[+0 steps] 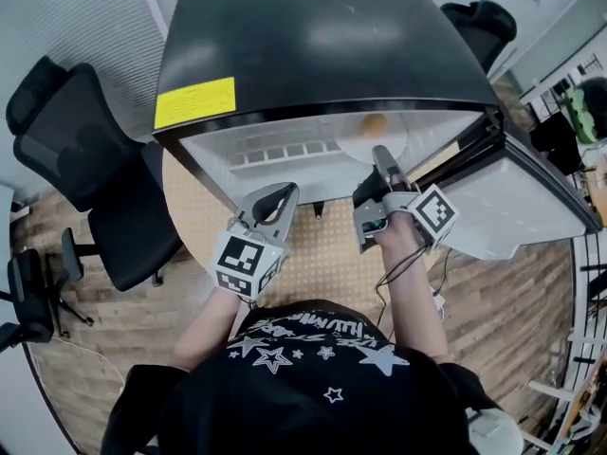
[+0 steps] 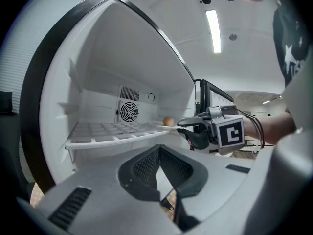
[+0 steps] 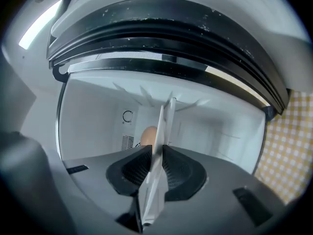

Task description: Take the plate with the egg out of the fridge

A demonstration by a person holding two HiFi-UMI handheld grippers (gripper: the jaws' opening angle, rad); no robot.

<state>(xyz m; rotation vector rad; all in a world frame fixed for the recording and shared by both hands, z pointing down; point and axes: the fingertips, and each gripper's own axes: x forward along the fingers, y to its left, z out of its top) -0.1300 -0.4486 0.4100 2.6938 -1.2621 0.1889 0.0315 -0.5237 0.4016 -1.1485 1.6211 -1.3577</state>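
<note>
Inside fridge point(image 1: 322, 45), the plate point(image 1: 353, 141) lies level, clamped by right gripper point(image 1: 383, 158); left gripper point(image 1: 285, 191) closed.

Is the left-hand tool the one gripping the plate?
No, the right tool clamps the plate by its rim, while the left tool holds nothing.

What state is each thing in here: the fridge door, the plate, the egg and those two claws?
fridge door: open.
plate: inside the fridge, level, rim pinched by the right claw.
egg: whole, sitting on the plate.
right claw: shut on the plate's rim.
left claw: shut, empty, held in front of the fridge.
</note>
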